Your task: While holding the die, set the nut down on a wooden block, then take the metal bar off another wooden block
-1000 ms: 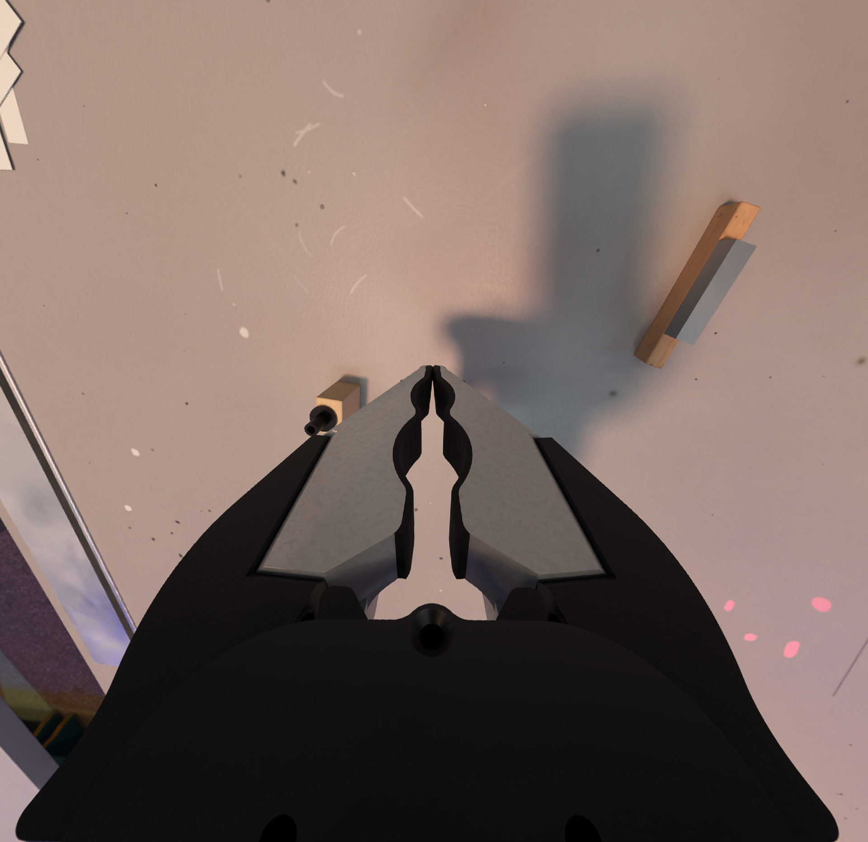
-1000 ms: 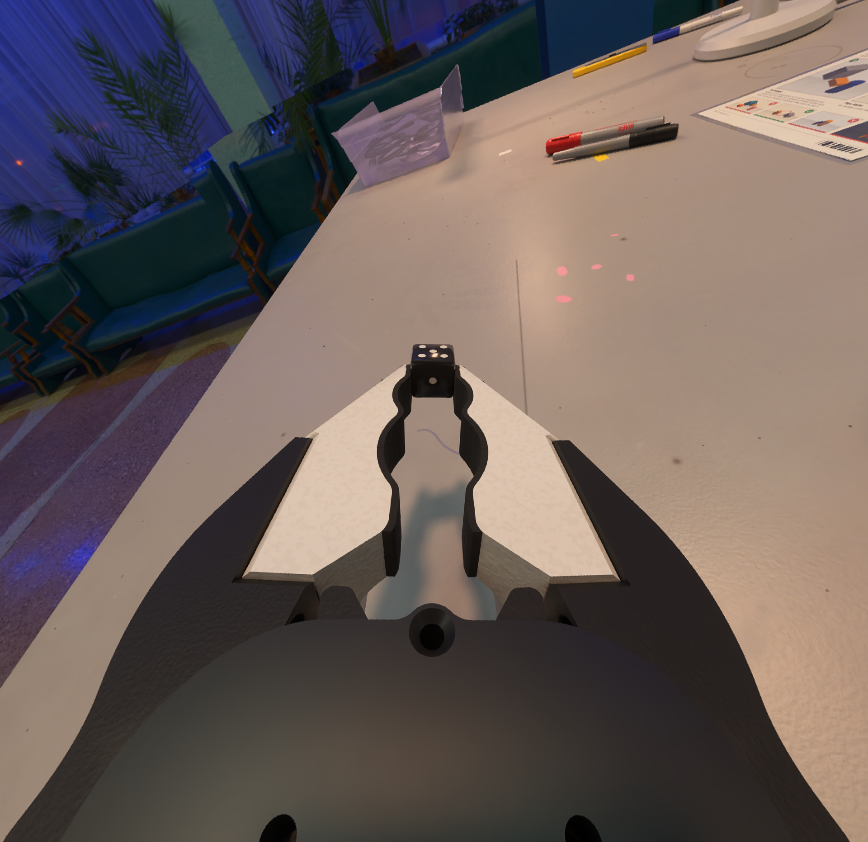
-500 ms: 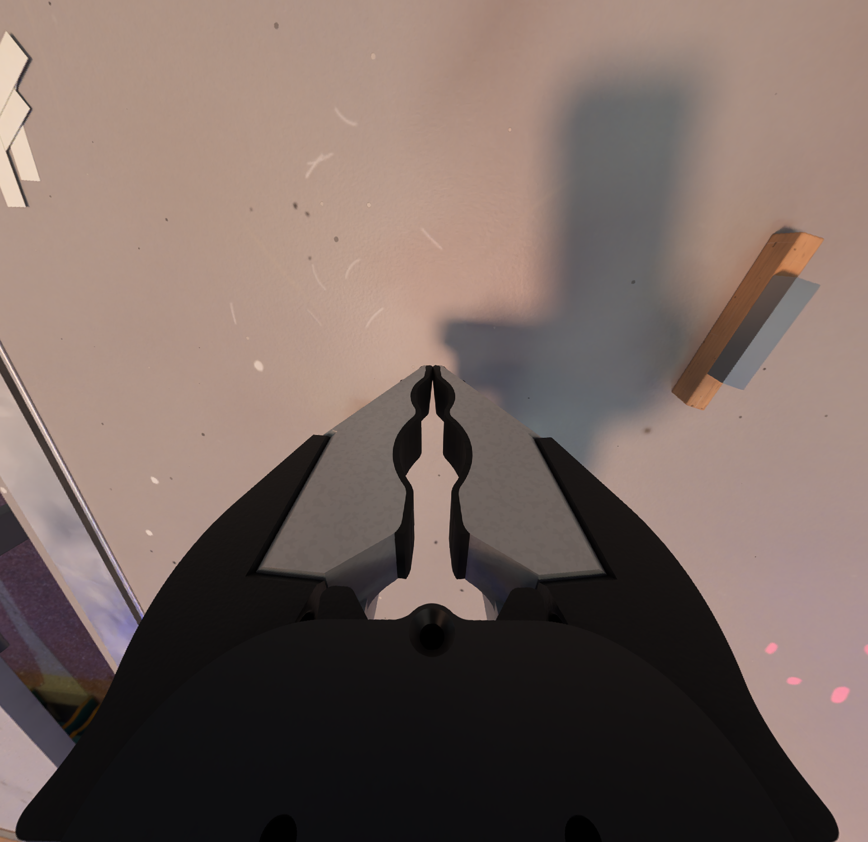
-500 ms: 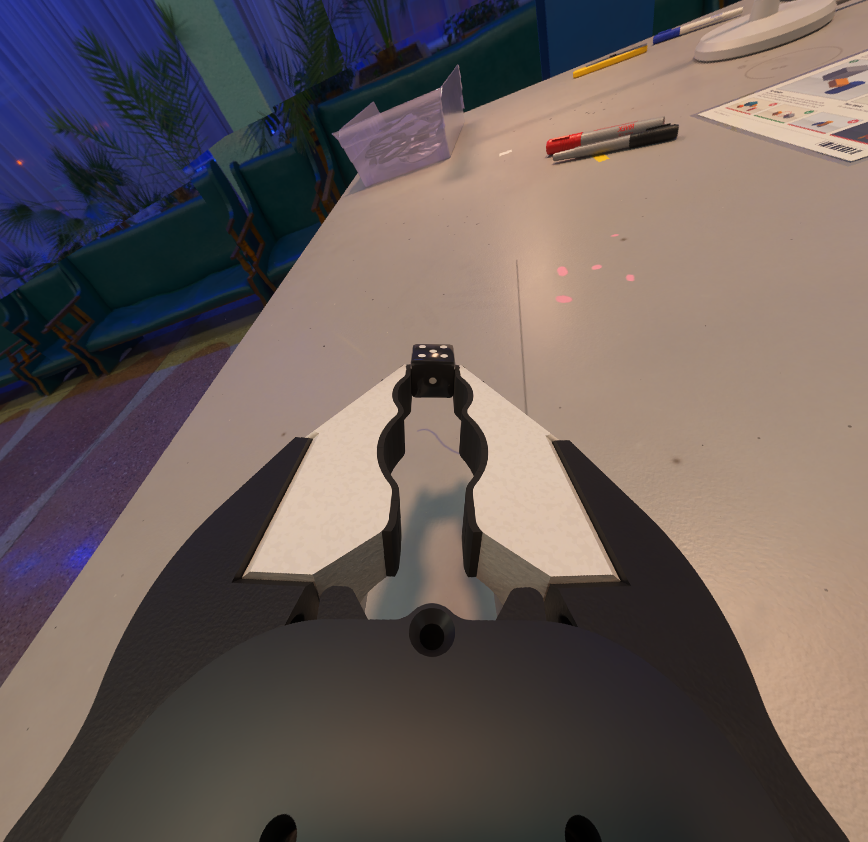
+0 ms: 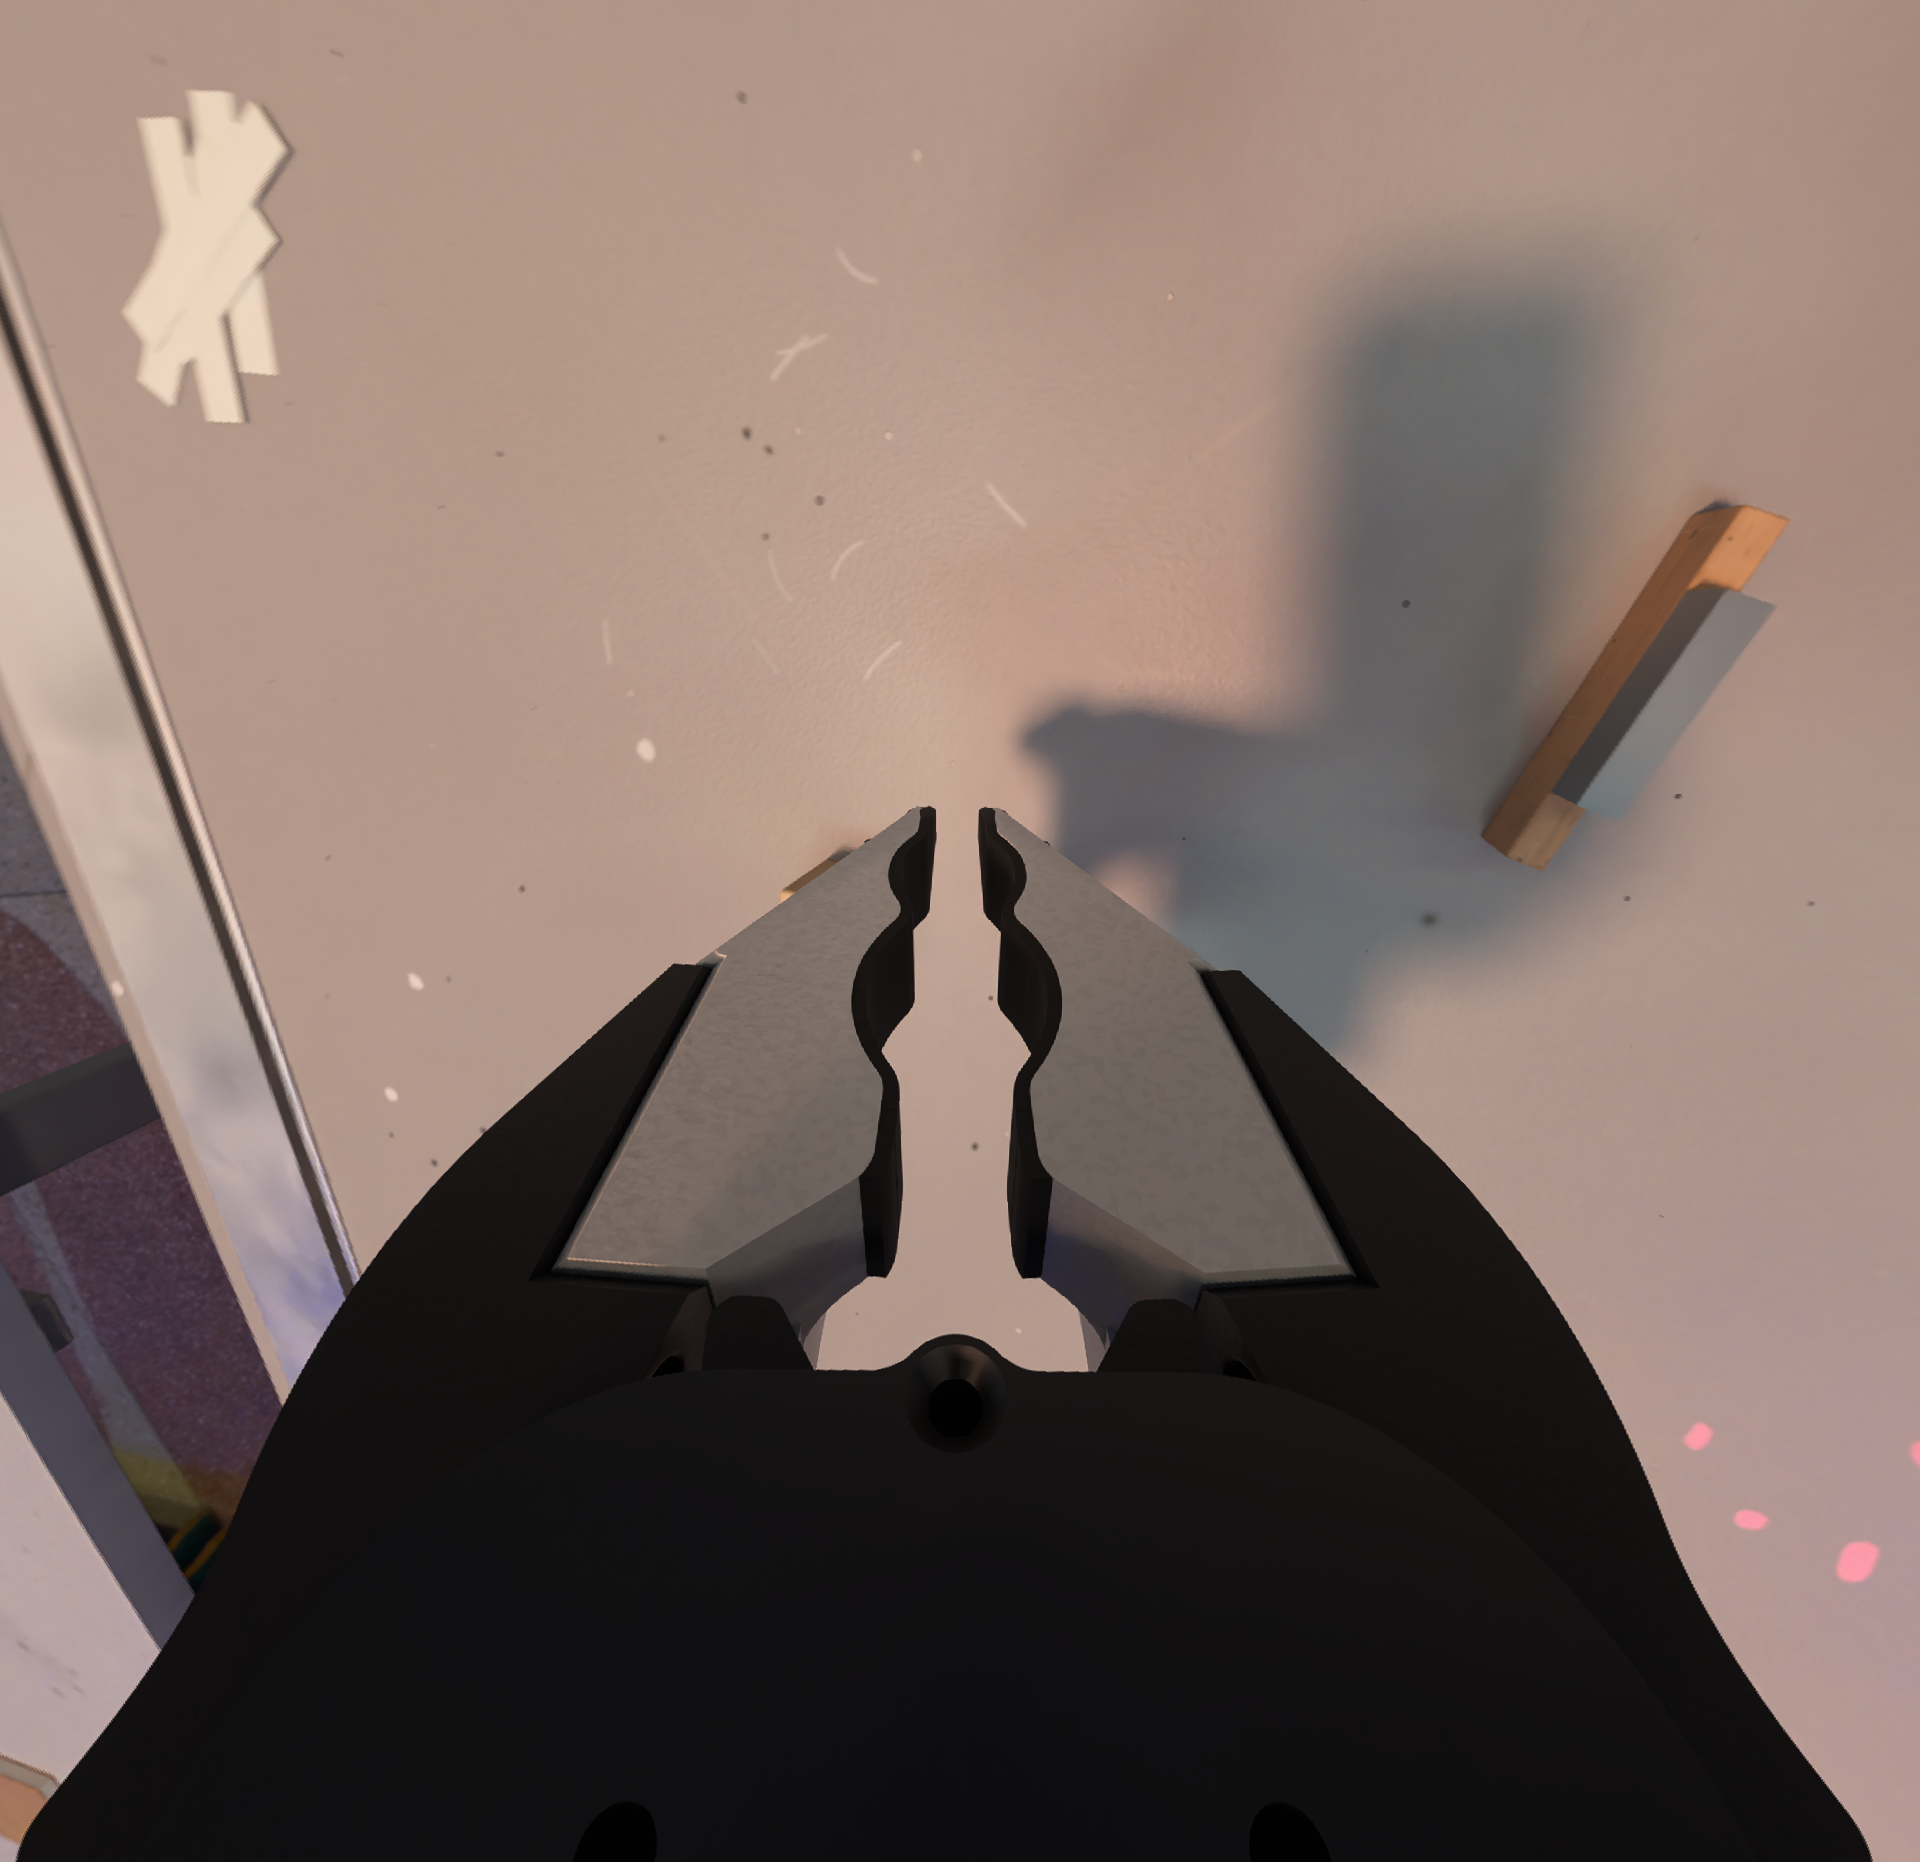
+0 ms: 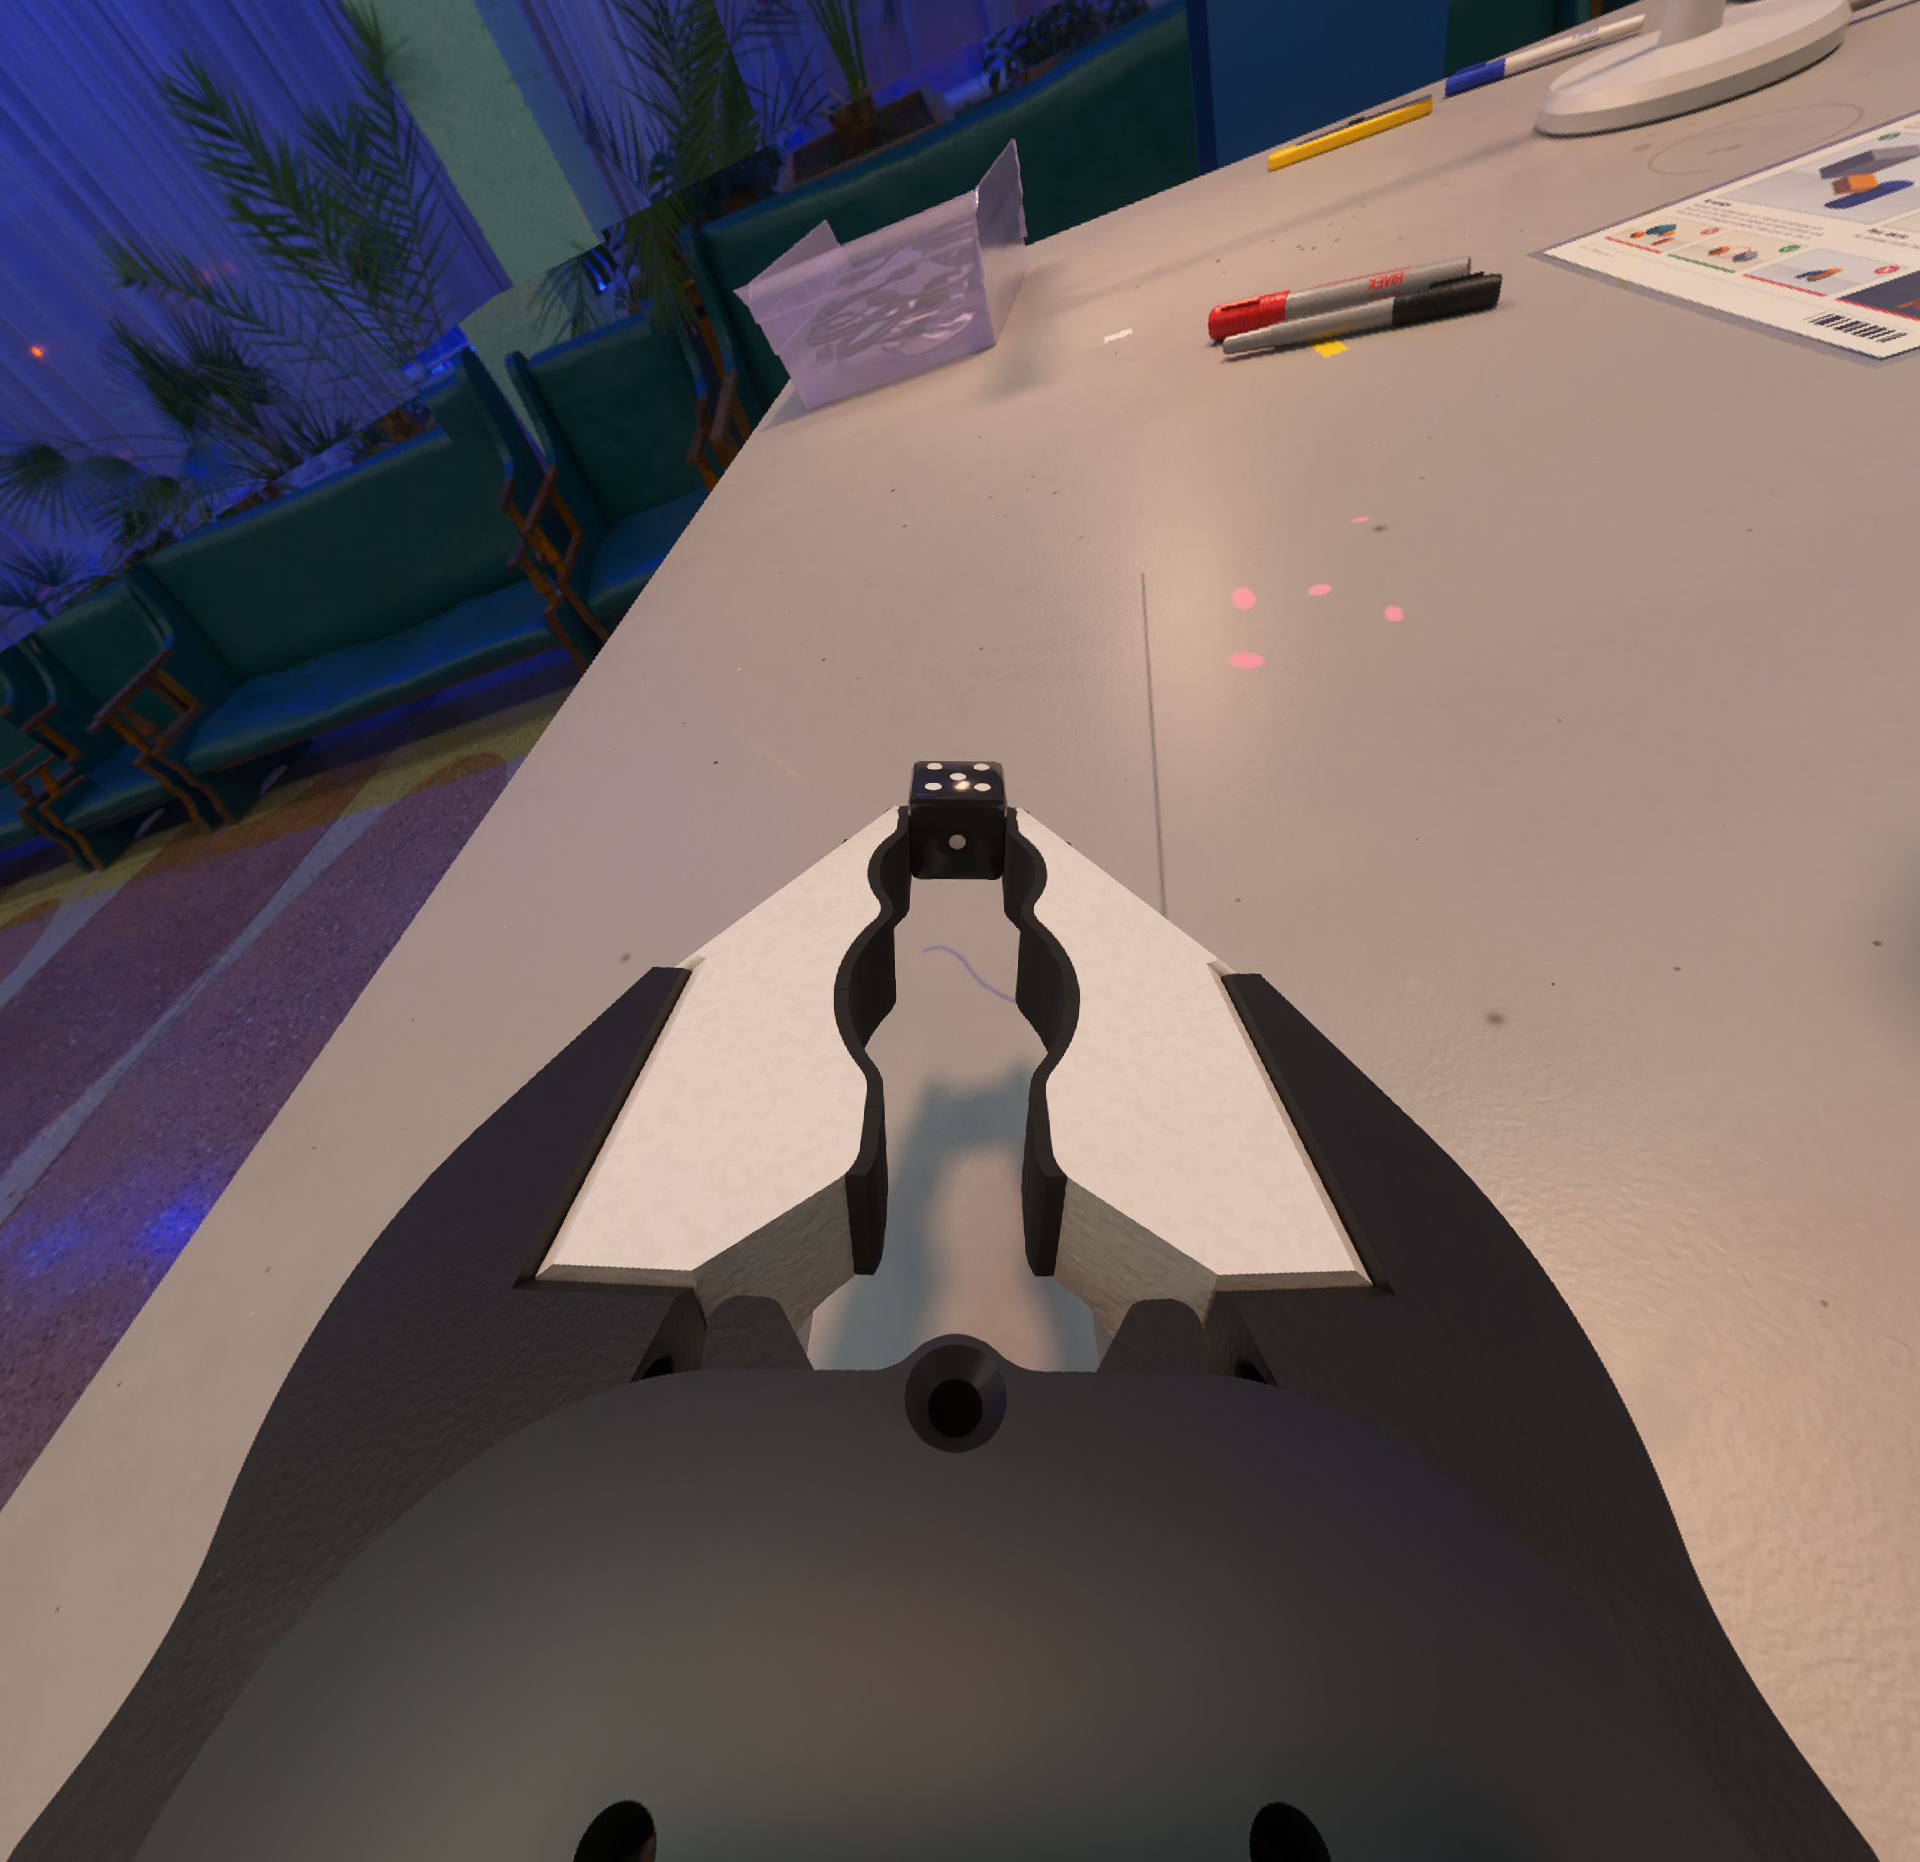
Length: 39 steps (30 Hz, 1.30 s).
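Note:
In the left wrist view a long wooden block (image 5: 1600,690) lies on the table at the right, and a grey metal bar (image 5: 1668,716) leans along its right side. My left gripper (image 5: 956,825) hovers over the table to the left of them, its jaws a little apart and empty. A sliver of a small wooden block (image 5: 821,870) peeks out behind the left finger (image 5: 790,1064). The nut is hidden. In the right wrist view my right gripper (image 6: 956,841) is shut on a black die (image 6: 956,815) with white pips, held above the table.
A cross of pale tape (image 5: 203,254) is stuck at the upper left, near the table's left edge (image 5: 156,773). Farther off lie two markers (image 6: 1351,300), a clear plastic box (image 6: 883,306), a printed sheet (image 6: 1787,243), a white lamp base (image 6: 1694,56) and a yellow pencil (image 6: 1351,134).
My left gripper's jaws have parted slightly from shut. Its view has shifted, so the nut and most of the small block are now behind the finger. The right gripper with the die has not moved.

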Each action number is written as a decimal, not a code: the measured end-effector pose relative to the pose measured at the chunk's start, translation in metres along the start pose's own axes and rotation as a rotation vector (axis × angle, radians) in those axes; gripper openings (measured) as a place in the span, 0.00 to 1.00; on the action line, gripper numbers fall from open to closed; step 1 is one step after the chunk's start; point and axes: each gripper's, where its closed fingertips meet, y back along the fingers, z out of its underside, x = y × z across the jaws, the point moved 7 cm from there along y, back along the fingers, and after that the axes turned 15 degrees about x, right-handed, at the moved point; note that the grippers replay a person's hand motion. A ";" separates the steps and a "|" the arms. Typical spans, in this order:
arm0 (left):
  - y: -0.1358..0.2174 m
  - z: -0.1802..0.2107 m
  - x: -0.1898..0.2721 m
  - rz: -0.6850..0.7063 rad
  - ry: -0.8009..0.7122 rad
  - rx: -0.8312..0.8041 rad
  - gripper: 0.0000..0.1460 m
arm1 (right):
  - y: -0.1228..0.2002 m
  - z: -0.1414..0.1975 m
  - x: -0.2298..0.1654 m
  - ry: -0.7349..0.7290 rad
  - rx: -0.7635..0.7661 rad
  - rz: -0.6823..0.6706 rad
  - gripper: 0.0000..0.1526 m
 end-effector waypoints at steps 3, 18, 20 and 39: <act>0.022 0.000 0.001 -0.048 0.034 0.070 0.07 | 0.000 0.000 0.000 0.001 -0.001 0.000 0.11; 0.126 0.007 0.101 -0.389 0.418 0.725 0.13 | 0.000 0.000 0.001 0.005 0.004 0.013 0.11; 0.125 0.008 0.118 -0.452 0.486 0.819 0.14 | 0.001 -0.001 0.001 0.007 0.014 0.021 0.11; 0.097 0.019 0.171 -0.689 0.439 1.012 0.15 | 0.002 -0.003 0.003 0.007 0.037 0.033 0.11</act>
